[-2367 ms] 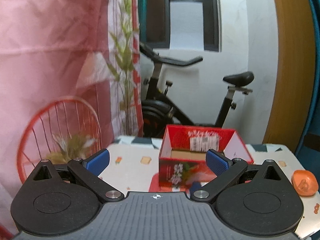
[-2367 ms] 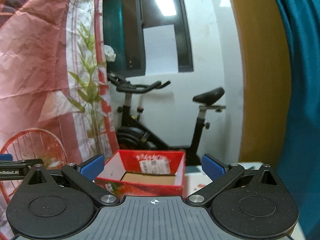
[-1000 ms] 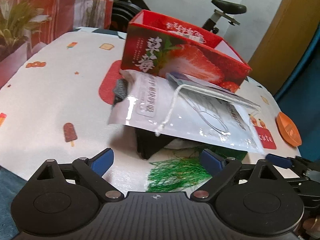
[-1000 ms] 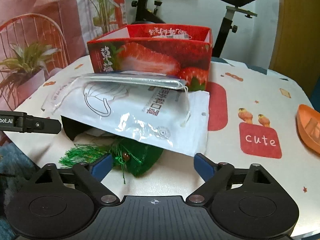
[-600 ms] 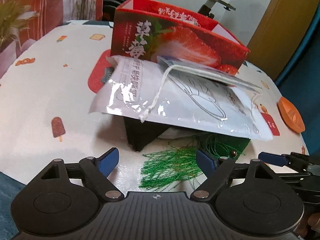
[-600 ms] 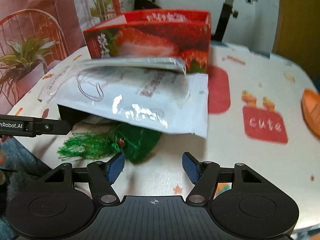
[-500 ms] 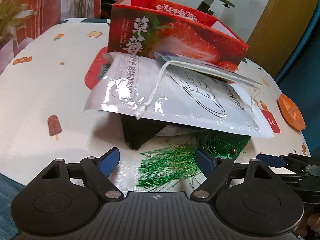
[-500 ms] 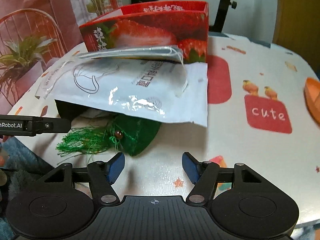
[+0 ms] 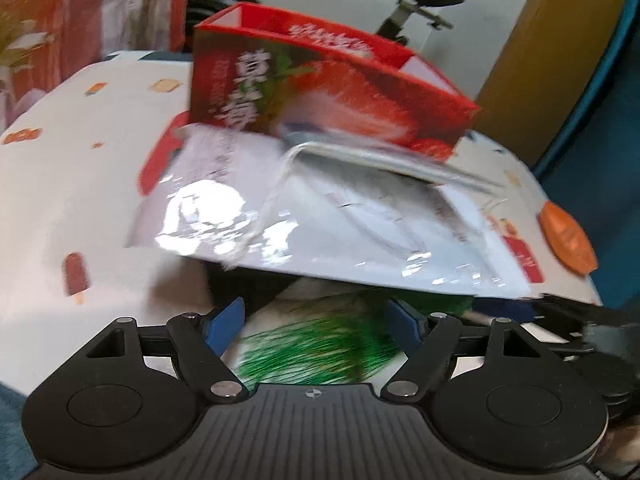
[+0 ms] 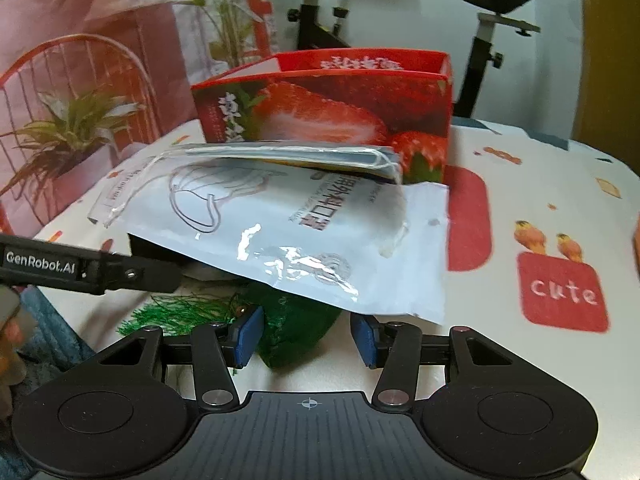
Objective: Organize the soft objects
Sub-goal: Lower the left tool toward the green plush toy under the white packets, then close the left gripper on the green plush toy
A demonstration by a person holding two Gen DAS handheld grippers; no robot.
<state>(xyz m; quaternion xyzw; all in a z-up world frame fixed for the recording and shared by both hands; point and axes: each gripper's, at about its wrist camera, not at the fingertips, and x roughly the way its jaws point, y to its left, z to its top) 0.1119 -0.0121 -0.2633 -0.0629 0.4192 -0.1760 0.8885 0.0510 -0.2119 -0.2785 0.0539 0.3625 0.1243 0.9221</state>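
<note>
A red strawberry box (image 9: 320,76) (image 10: 332,112) stands open-topped on the table. In front of it lies a white plastic mask package (image 9: 320,216) (image 10: 300,240) with a loose face mask (image 10: 288,158) on top. Under the package lie a green pouch with a green tassel (image 9: 320,348) (image 10: 296,328) and a black object (image 9: 248,288). My left gripper (image 9: 316,320) is open, its fingers either side of the tassel. My right gripper (image 10: 306,336) is part open, its fingers either side of the green pouch, not gripping it.
The table has a white cloth with printed pictures (image 10: 560,292). An orange dish (image 9: 566,236) sits at the right edge. An exercise bike (image 10: 480,20), a plant (image 10: 68,128) and a red wire chair stand behind the table. The left gripper's arm (image 10: 80,268) reaches in from the left.
Both grippers have moved forward and down toward the pile. The right gripper's fingers have narrowed around the green pouch. The left gripper now frames the tassel closer.
</note>
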